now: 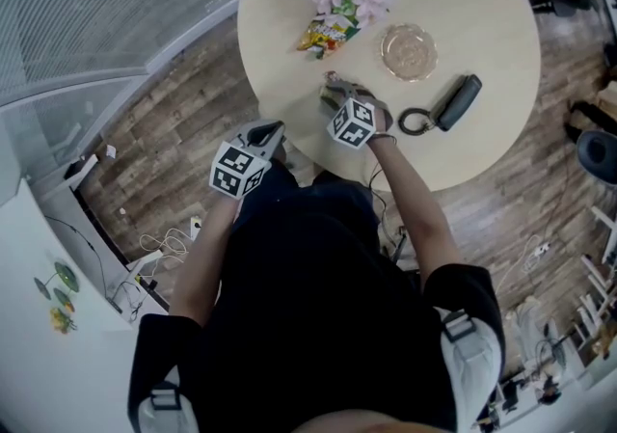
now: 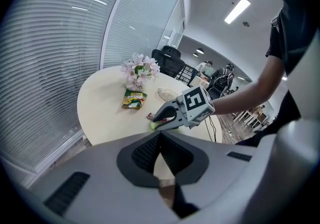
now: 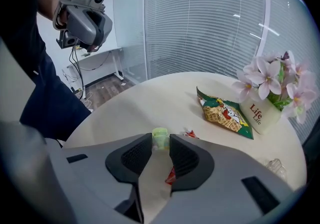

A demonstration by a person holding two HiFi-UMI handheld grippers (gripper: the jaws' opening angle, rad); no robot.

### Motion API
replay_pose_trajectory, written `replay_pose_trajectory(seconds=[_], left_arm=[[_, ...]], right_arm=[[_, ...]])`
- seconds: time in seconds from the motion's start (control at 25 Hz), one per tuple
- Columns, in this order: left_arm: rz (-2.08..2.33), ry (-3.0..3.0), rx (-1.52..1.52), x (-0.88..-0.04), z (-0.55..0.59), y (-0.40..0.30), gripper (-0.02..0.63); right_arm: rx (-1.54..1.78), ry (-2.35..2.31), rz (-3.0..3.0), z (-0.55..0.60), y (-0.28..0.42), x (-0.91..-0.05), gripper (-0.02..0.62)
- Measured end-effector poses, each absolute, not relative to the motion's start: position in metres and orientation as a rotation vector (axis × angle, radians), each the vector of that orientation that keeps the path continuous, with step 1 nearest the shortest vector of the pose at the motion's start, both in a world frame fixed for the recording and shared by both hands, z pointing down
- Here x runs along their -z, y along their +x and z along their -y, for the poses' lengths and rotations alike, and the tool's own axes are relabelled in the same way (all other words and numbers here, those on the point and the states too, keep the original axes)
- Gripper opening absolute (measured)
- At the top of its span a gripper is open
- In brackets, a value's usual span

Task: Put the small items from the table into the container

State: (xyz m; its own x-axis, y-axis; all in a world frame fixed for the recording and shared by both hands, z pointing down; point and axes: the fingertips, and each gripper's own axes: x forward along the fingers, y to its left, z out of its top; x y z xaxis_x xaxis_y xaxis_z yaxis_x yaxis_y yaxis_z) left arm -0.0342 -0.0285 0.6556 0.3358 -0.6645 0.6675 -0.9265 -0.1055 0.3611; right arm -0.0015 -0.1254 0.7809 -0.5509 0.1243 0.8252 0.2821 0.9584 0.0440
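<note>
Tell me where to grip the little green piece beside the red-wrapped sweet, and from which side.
Take the green piece across its two sides, coming down from above on the person's side. It is short and stubby, and the red-wrapped sweet lies close beside it, so keep the jaws narrow. The right gripper sits that way, pads on both sides.

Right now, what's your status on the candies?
Left tongs shut, empty. Right tongs closed on green candy. Red candy beside them. Path to glass dish clear.
</note>
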Motion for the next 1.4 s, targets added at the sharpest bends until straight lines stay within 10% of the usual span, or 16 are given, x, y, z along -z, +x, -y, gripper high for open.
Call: replay_pose_trajectory(seconds=[1.4], left_arm=[[1.156, 2.161, -0.518, -0.644, 0.107, 0.057, 0.003]], right_arm=[[-0.062, 0.294, 2.177, 0.179, 0.151, -0.739, 0.123]])
